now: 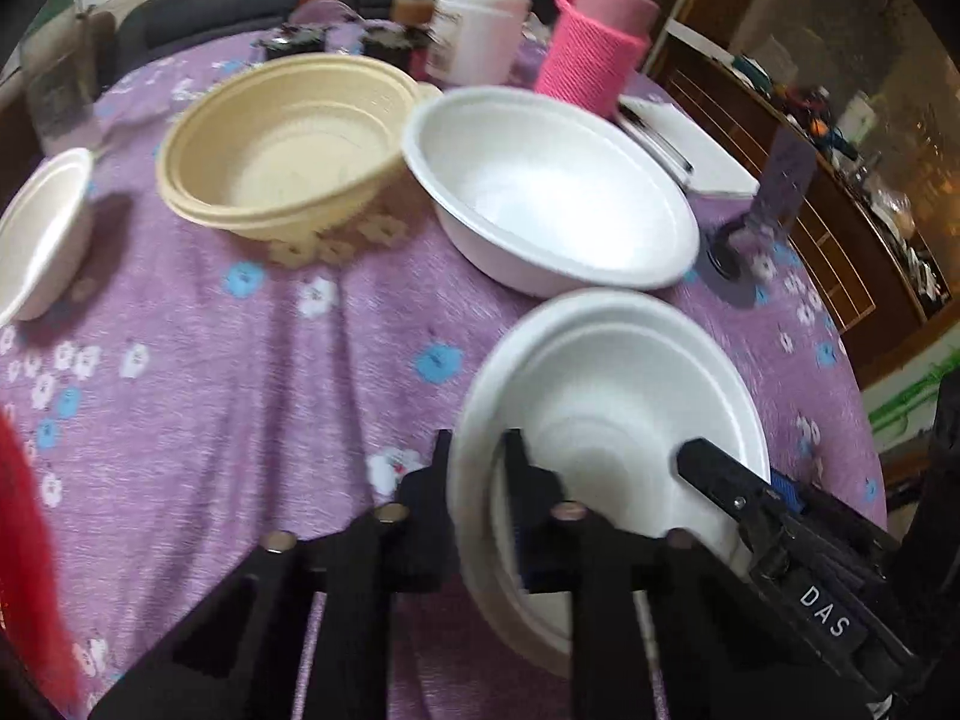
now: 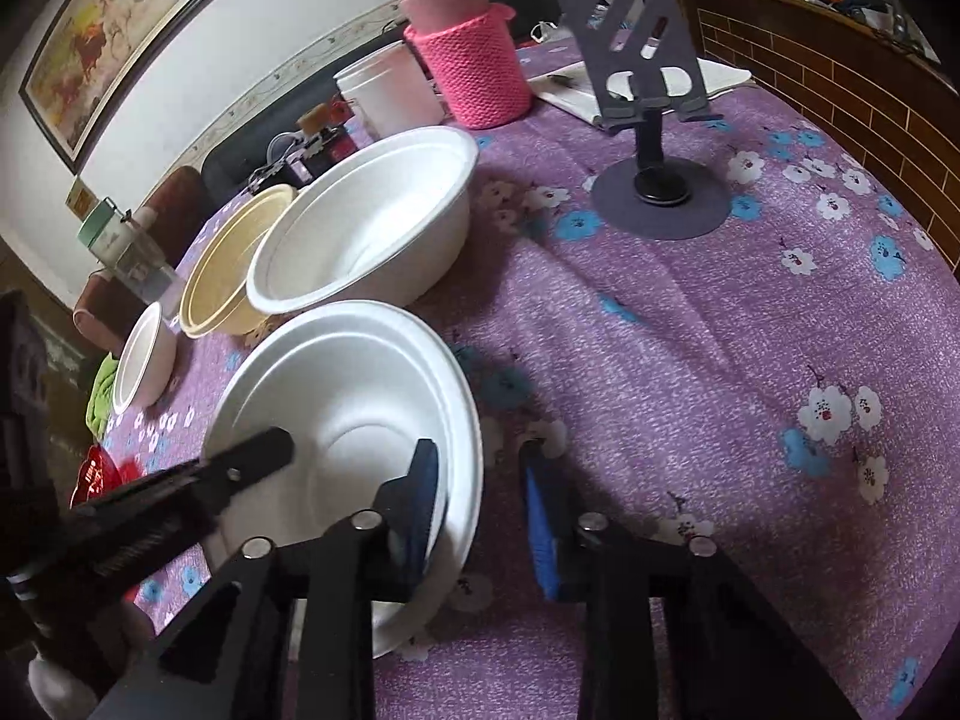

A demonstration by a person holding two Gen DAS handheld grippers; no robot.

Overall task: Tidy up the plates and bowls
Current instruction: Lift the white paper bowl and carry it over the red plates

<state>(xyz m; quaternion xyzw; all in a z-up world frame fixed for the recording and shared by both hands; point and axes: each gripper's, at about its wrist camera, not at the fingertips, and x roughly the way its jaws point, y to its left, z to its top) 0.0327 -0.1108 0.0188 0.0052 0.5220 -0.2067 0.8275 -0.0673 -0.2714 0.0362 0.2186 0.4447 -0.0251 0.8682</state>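
On purple floral cloth (image 1: 198,360) | round white foam bowl (image 1: 618,396) | smooth, shallow

White bowl (image 1: 612,420) upright near second white bowl (image 1: 552,186).

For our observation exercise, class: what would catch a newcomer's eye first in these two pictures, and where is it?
First, the nearest white bowl, low in both views, with two black grippers on it. The left gripper pinches its rim, and the right gripper straddles another part of the rim, jaws open. Next, the bright pink knitted flask at the far side of the purple flowered tablecloth.
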